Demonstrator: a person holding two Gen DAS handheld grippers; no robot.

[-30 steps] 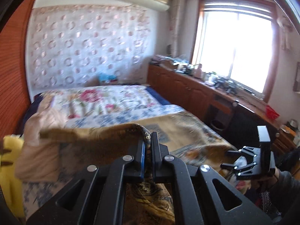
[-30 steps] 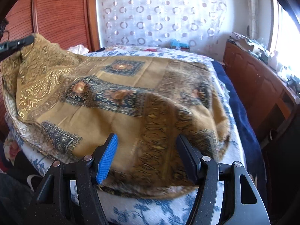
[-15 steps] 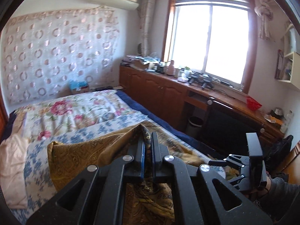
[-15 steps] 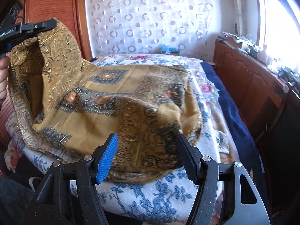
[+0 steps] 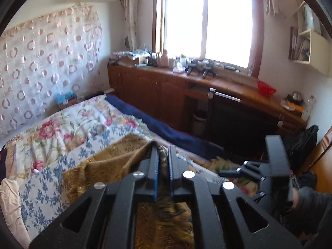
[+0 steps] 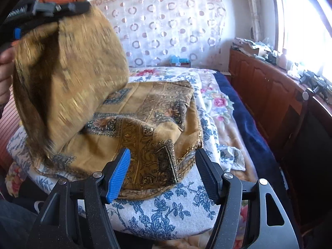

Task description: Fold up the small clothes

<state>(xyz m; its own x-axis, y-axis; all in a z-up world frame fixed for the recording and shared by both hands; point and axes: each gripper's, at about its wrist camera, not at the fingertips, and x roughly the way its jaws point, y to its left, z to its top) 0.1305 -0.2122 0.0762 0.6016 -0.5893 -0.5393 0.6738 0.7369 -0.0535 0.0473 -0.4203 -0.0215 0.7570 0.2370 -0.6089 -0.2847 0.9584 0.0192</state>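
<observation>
A golden-brown patterned cloth (image 6: 145,114) lies on the bed. One side of it is lifted and hangs blurred from my left gripper (image 6: 62,8) at the top left of the right wrist view. In the left wrist view that gripper (image 5: 162,147) has a fold of the cloth (image 5: 116,157) between its jaws, which are opening by a narrow gap while still carrying it. My right gripper (image 6: 162,152) stands open over the cloth's near edge, with nothing between its fingers. It also shows at the lower right of the left wrist view (image 5: 238,171).
The cloth rests on a white cover with blue flowers (image 6: 166,211) over a floral quilt (image 5: 51,128). A wooden cabinet (image 6: 259,87) with clutter on top runs along the right under the window. A person's hand (image 6: 5,62) shows at the left edge.
My left gripper has carried the cloth's edge up and over towards the right, so the cloth now folds over itself. Its jaws have parted slightly. The right gripper stays open and has shifted a little.
</observation>
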